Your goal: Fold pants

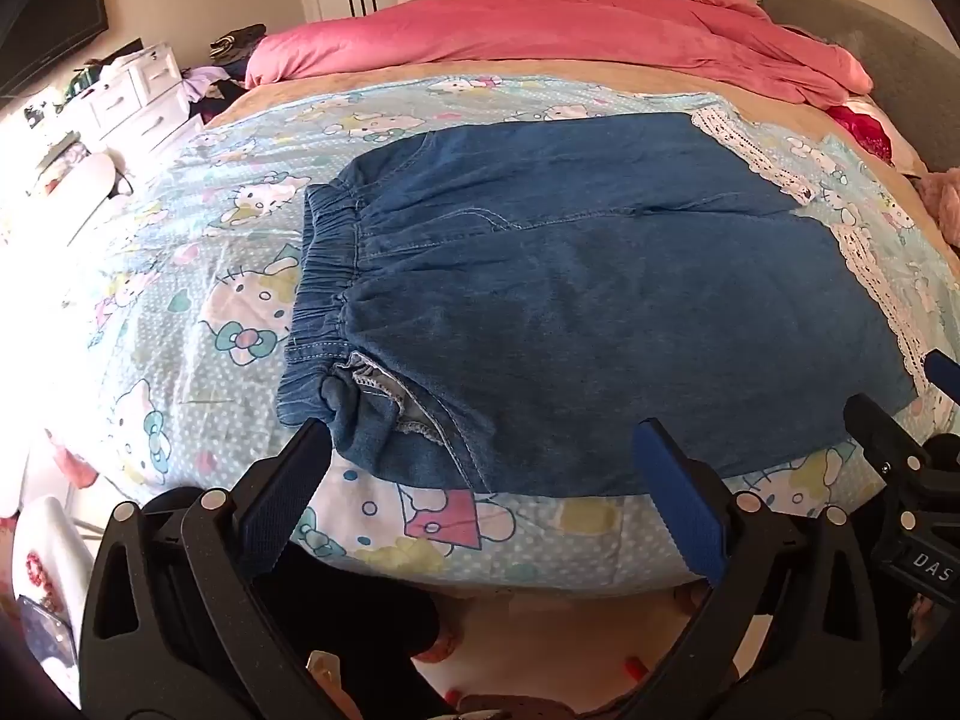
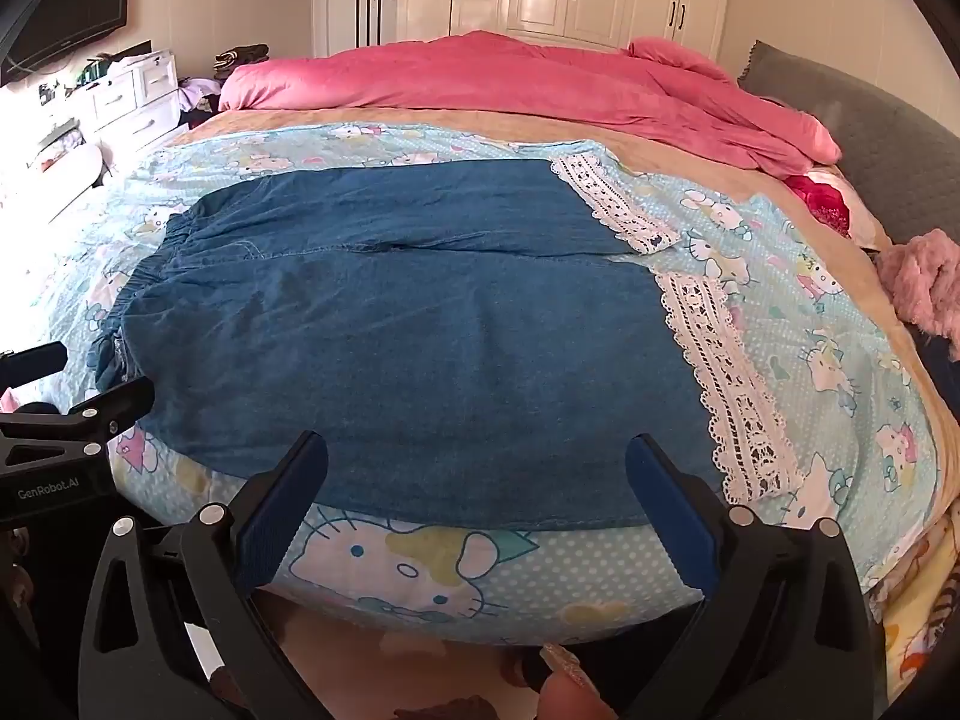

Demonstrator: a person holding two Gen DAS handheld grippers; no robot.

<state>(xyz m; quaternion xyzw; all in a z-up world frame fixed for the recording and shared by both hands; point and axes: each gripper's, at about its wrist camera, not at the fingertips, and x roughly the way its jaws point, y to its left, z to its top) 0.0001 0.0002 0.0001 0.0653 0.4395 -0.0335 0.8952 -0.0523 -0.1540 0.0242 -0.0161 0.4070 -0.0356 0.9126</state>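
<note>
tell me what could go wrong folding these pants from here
1. The waistband's near corner is already bunched beside the open left gripper; pinching there may lock that wrinkle into the fold.
2. The pants lie close to the bed edge, so dragging could pull them off.
3. The lace hems could snag on the open right gripper.

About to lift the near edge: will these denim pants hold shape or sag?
The pants will probably sag between grips; the denim lies limp with soft wrinkles. The gathered waistband may bunch. The lace cuffs look delicate and could snag.
</note>
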